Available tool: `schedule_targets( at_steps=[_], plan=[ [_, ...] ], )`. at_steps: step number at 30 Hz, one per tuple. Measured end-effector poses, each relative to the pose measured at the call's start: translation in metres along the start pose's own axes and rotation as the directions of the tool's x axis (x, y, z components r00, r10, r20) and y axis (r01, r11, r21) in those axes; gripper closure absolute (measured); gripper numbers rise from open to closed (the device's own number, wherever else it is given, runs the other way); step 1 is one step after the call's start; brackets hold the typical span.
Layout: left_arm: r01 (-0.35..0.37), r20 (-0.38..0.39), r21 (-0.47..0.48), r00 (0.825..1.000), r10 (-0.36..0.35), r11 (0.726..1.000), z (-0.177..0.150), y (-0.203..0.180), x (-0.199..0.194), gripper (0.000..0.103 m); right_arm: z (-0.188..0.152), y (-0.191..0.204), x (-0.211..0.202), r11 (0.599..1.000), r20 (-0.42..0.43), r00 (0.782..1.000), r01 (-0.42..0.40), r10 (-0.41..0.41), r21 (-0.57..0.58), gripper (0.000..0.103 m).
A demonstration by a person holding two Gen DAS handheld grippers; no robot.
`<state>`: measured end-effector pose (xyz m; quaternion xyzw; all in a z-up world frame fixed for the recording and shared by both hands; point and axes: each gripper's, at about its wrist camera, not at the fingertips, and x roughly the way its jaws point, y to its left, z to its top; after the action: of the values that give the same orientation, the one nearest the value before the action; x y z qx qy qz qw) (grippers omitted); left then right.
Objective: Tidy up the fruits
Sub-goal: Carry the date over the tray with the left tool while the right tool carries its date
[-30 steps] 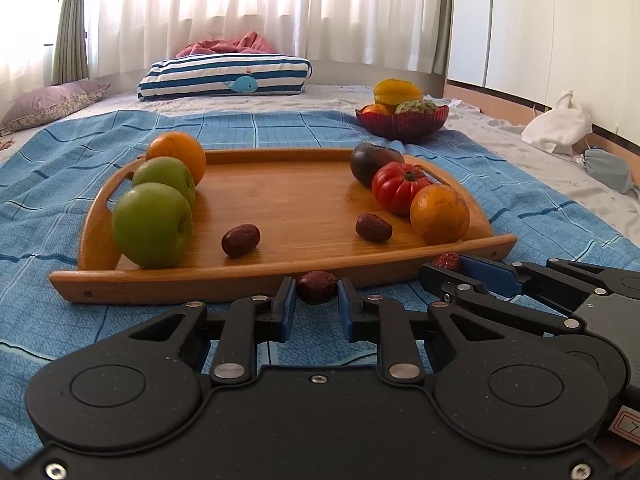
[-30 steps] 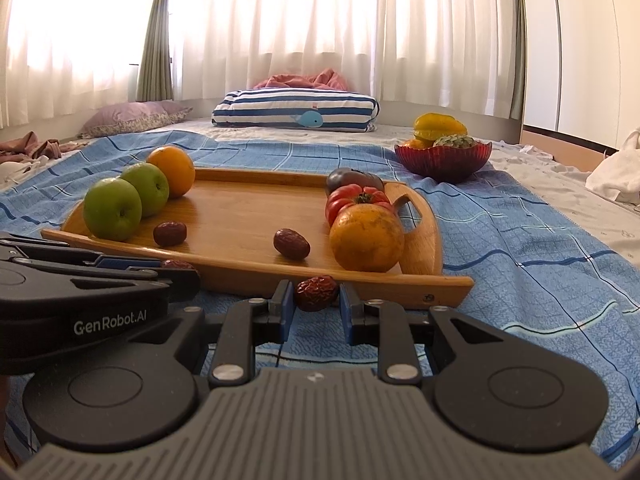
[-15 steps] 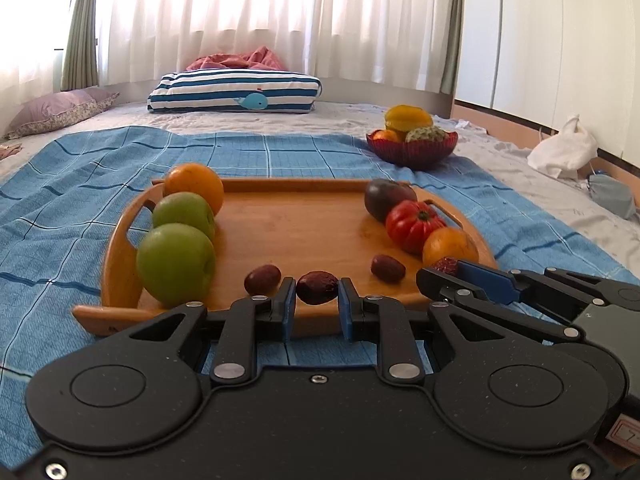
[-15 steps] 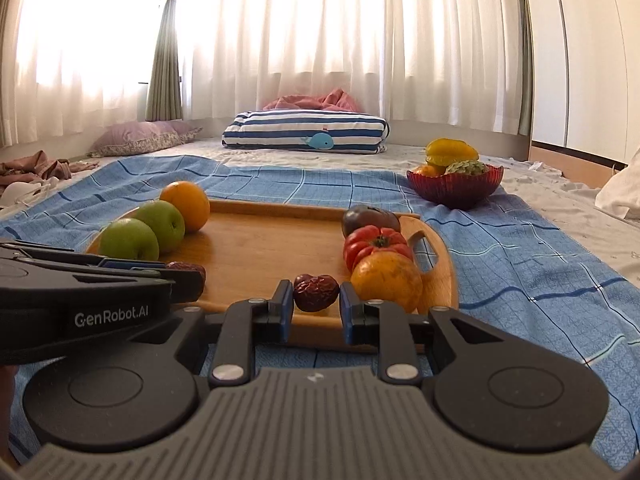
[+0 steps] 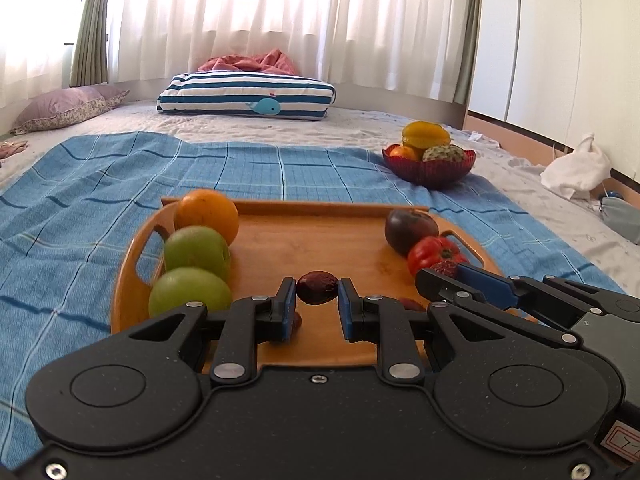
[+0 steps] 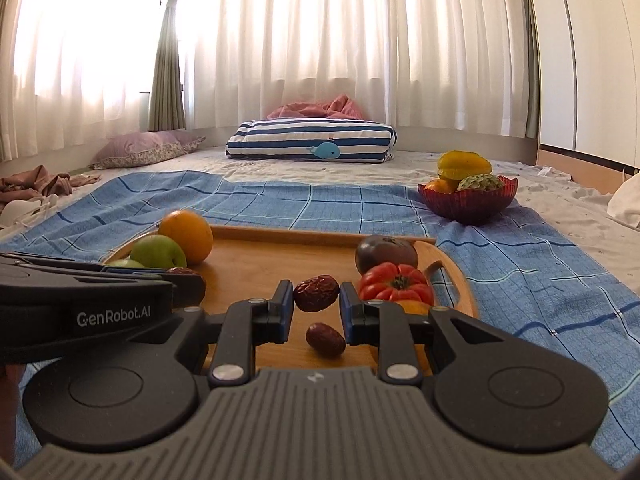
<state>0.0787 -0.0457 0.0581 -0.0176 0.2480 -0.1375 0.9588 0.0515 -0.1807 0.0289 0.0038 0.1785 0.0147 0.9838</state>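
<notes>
My left gripper (image 5: pixel 317 298) is shut on a dark red date (image 5: pixel 317 287), held above the near part of the wooden tray (image 5: pixel 312 236). My right gripper (image 6: pixel 316 300) is shut on a wrinkled red date (image 6: pixel 316 293) above the tray (image 6: pixel 280 252); it also shows in the left wrist view (image 5: pixel 444 276). On the tray's left stand two green apples (image 5: pixel 196 250) and an orange (image 5: pixel 206 214). On its right are a dark tomato (image 5: pixel 410 226) and a red tomato (image 5: pixel 436 254). A loose date (image 6: pixel 325 340) lies on the tray under my right gripper.
The tray sits on a blue checked blanket (image 5: pixel 100 184) on a bed. A red bowl (image 5: pixel 428 166) with more fruit stands at the far right. A striped whale pillow (image 5: pixel 248 96) lies at the back. A white bag (image 5: pixel 576 170) is at the right.
Both grippers rose and moved forward from the tray's near edge to above the tray, each still holding its date.
</notes>
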Motion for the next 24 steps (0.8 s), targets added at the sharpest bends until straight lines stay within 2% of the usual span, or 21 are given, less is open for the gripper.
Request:
schedule_targets(
  at_steps=[14, 19, 24],
  plan=[
    [-0.01, -0.043, -0.025, 0.999, 0.008, 1.0, 0.037, 0.008, 0.044, 0.082, 0.028, -0.01, 0.049, 0.999, -0.073, 0.997, -0.032, 0.035, 0.04, 0.073],
    [-0.023, -0.076, -0.012, 0.997, 0.022, 1.0, 0.039, 0.008, 0.064, 0.082, 0.029, -0.014, 0.069, 0.997, -0.132, 0.99, -0.045, 0.053, 0.064, 0.073],
    [-0.01, -0.129, -0.043, 0.992, 0.005, 0.999, 0.037, 0.016, 0.084, 0.082, 0.024, -0.021, 0.09, 0.993, -0.199, 0.977, -0.06, 0.08, 0.106, 0.073]
  ],
)
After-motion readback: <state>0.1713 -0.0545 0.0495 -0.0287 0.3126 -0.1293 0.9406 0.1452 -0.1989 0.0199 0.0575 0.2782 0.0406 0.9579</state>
